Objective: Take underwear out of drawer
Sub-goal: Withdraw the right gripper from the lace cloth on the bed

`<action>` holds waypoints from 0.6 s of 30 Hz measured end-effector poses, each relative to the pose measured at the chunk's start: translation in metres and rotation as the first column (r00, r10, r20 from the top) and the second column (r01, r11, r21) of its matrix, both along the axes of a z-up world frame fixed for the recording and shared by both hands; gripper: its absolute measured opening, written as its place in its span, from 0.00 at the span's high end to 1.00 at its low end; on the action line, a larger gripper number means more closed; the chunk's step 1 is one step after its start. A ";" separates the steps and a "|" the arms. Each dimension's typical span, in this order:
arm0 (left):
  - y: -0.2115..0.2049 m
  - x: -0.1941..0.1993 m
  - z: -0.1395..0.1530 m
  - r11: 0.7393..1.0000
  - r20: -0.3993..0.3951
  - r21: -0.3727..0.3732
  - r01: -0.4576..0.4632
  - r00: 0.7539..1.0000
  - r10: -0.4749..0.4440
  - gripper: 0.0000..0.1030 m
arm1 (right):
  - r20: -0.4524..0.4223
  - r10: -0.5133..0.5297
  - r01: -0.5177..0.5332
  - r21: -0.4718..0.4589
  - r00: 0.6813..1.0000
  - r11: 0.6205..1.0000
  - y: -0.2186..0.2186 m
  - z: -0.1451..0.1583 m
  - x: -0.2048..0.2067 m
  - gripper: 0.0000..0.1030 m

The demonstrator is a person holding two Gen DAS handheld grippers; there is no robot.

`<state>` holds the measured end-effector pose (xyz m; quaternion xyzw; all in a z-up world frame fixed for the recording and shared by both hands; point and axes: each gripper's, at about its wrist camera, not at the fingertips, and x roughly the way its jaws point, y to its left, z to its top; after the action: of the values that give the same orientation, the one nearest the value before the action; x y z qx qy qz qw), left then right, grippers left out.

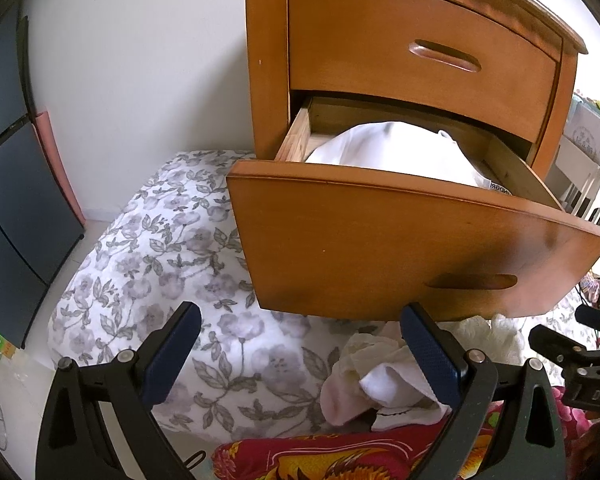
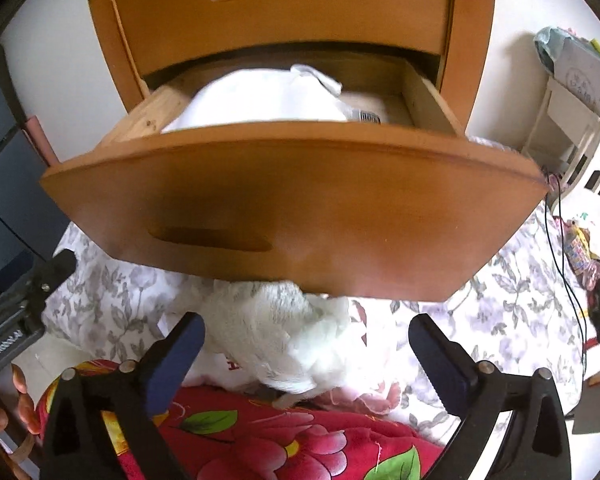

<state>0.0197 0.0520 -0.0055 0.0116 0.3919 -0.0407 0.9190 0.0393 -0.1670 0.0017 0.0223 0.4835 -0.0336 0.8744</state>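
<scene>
A wooden drawer (image 1: pixel 380 240) stands pulled open from a nightstand (image 1: pixel 268 60), with white cloth (image 1: pixel 392 148) still heaped inside. Below its front, pale underwear (image 2: pixel 284 336) lies crumpled on a floral bed (image 1: pixel 160 260) beside a red blanket (image 2: pixel 240 432). The left gripper (image 1: pixel 300 356) and right gripper (image 2: pixel 306 356) both hover over the pile, fingers spread wide, pinching nothing.

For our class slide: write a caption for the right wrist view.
Open right gripper above white fluffy garments, below the open wooden drawer.
</scene>
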 end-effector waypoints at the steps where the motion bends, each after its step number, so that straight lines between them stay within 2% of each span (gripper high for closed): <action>1: 0.000 0.000 0.000 1.000 0.000 0.002 0.001 1.000 -0.001 0.03 | 0.015 0.001 -0.001 0.005 1.000 1.000 0.000 0.002 -0.002 0.00; 10: -0.004 0.000 0.001 1.000 0.001 0.019 0.009 1.000 -0.009 0.03 | 0.104 -0.010 0.008 0.021 0.995 1.000 -0.004 0.019 -0.013 0.00; 15: -0.003 -0.001 0.003 1.000 0.009 0.009 0.012 1.000 -0.013 0.03 | 0.159 0.053 -0.060 0.040 0.986 0.997 0.002 0.026 -0.018 0.00; 18: -0.001 -0.003 0.005 1.000 0.021 -0.003 0.013 1.000 -0.013 0.03 | 0.183 0.048 -0.059 0.059 0.982 0.997 0.001 0.027 -0.021 0.00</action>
<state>0.0171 0.0507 -0.0007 0.0128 0.3821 -0.0471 0.9228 0.0181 -0.1664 0.0290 0.0403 0.4032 0.0075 0.9142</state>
